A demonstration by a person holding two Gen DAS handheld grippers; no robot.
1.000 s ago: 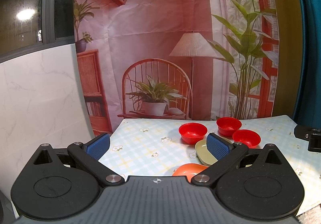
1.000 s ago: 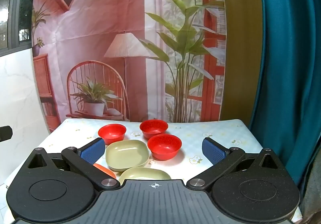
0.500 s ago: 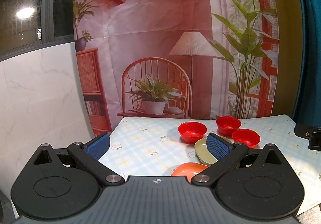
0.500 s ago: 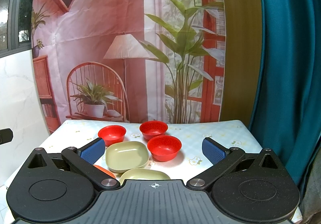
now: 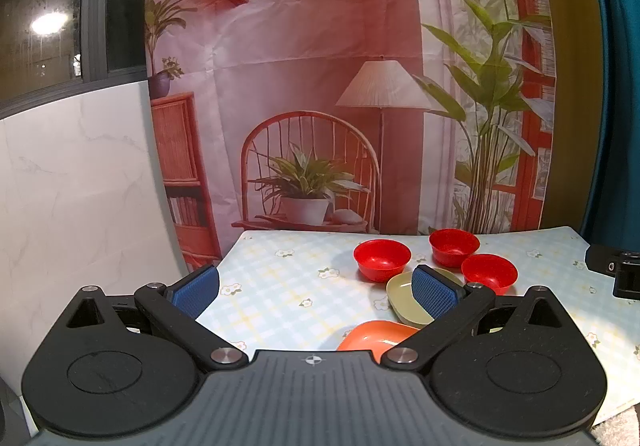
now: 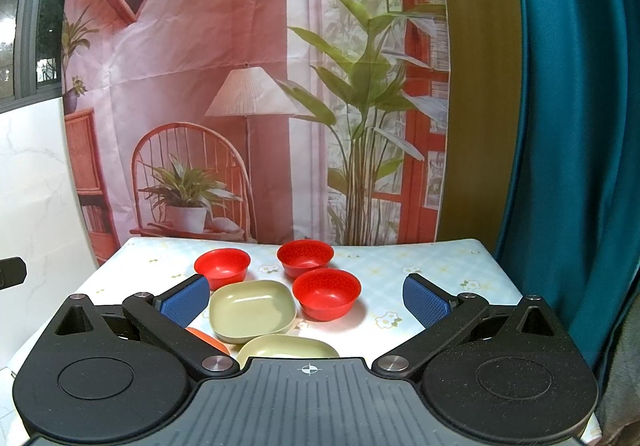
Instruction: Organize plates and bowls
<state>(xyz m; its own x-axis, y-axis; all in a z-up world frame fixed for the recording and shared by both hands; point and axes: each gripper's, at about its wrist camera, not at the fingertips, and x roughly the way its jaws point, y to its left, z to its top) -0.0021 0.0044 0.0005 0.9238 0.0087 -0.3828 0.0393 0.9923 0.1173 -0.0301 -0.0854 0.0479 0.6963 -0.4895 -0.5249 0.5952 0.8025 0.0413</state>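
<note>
Looks like a staged recording setup, not a real home. A printed backdrop [image 6: 256, 86] w/ a fake living room (lamp, wicker chair, plants, shelves) hangs behind the table [image 6: 440, 266]; its creases show it's fabric. Real room bits around it: marble-look wall [image 5: 80, 186] at left, dark window [image 5: 48, 6] w/ a light reflection above it, teal curtain [image 6: 580, 126] at right. Table has a checked floral cloth [image 5: 280, 286] w/ plastic bowls [image 6: 222, 266] & dishes [image 6: 252, 308], home-kitchen style props.
</note>
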